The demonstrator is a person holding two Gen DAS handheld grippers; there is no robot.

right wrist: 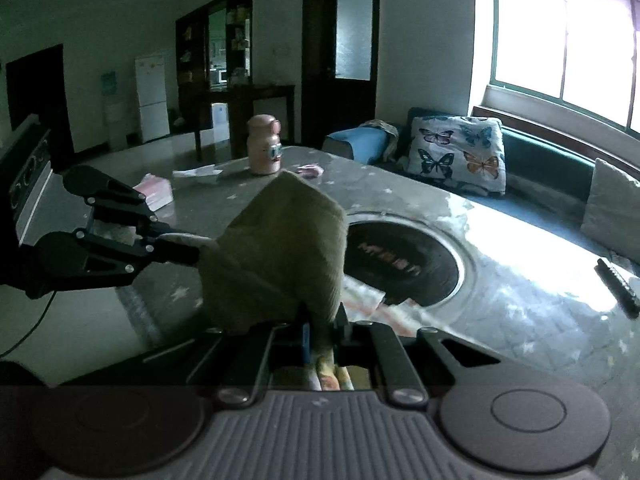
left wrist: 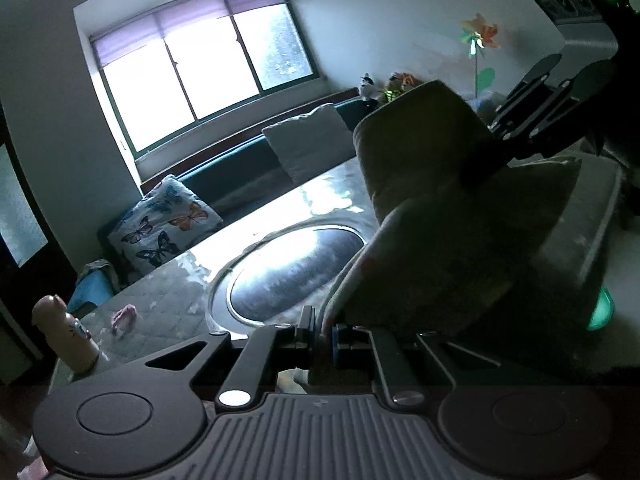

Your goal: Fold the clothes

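Two handheld grippers hold one olive-green garment point(right wrist: 280, 248) lifted above a grey tabletop point(right wrist: 500, 240). The left gripper point(left wrist: 323, 338) has its fingers closed tight on one edge of the cloth. The right gripper point(right wrist: 322, 334) has its fingers pinched on another edge. The cloth hangs bunched between them, over a round dark inset point(right wrist: 404, 264) in the tabletop. A pink bottle point(right wrist: 264, 146) stands at the far end.

Dim, backlit; window point(left wrist: 200, 68) glare
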